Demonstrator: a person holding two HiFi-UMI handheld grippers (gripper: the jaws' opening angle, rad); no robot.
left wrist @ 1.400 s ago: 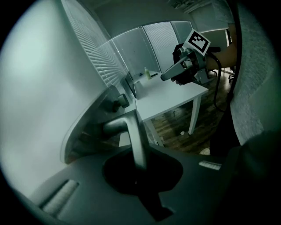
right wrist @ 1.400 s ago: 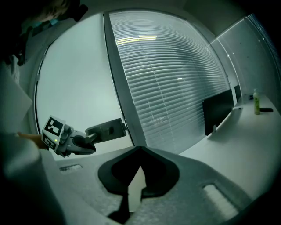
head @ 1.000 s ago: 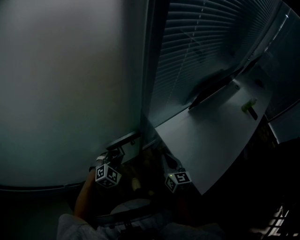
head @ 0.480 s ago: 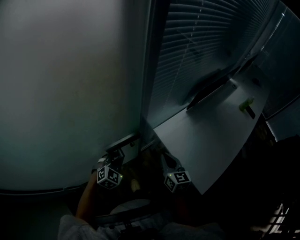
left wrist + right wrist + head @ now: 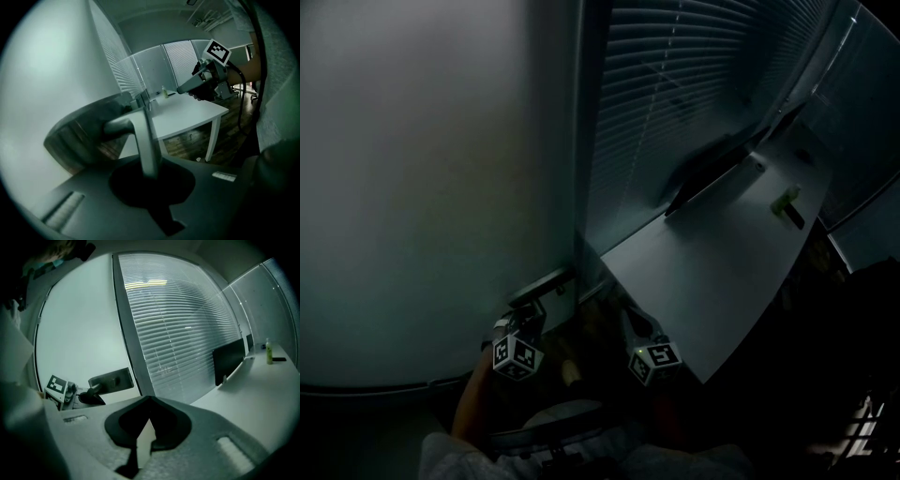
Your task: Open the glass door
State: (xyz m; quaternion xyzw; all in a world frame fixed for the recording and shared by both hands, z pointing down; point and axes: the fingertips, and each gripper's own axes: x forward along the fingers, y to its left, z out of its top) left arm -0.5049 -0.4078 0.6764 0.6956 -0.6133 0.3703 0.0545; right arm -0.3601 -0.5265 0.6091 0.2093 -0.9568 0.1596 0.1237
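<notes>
A dim office. A long white surface (image 5: 722, 281) carries a dark monitor (image 5: 703, 173) and a small green bottle (image 5: 785, 200). Venetian blinds (image 5: 675, 84) line glazed partition walls (image 5: 161, 65). A frosted glass door (image 5: 422, 187) stands beside them, and there is wood flooring (image 5: 187, 143) underfoot.

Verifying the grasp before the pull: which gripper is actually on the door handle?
The left gripper: it is shut on the silver lever handle. The right gripper hangs off to the side, clear of the handle, holding nothing.
</notes>
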